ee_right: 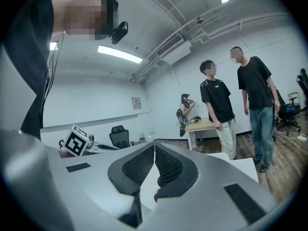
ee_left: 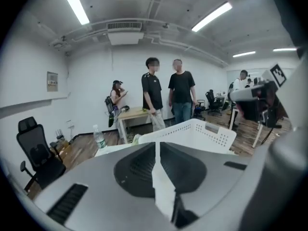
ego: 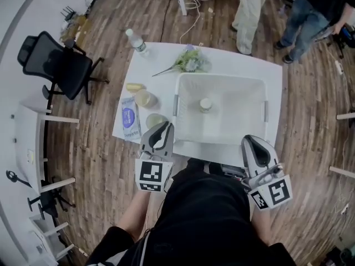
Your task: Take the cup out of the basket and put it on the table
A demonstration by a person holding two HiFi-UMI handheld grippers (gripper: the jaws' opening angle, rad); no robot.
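A white plastic basket (ego: 191,127) stands on the white table (ego: 161,65). One pale cup (ego: 206,105) stands upright inside it, near the middle. Two more pale cups (ego: 145,98) (ego: 155,120) stand on the table left of the basket. My left gripper (ego: 165,126) hovers at the basket's near left corner, above the nearer table cup, jaws shut with nothing between them. In the left gripper view the tips (ee_left: 157,143) meet, with the basket's rim (ee_left: 202,134) beyond. My right gripper (ego: 248,139) hangs shut and empty at the basket's near right corner; its tips (ee_right: 154,143) touch.
On the table's left side lie a blue and white packet (ego: 130,117) and a yellowish object (ego: 135,87). A water bottle (ego: 137,41) and a bunch of flowers (ego: 188,61) are at the far edge. A black office chair (ego: 58,65) stands left. Two people (ego: 249,10) stand beyond the table.
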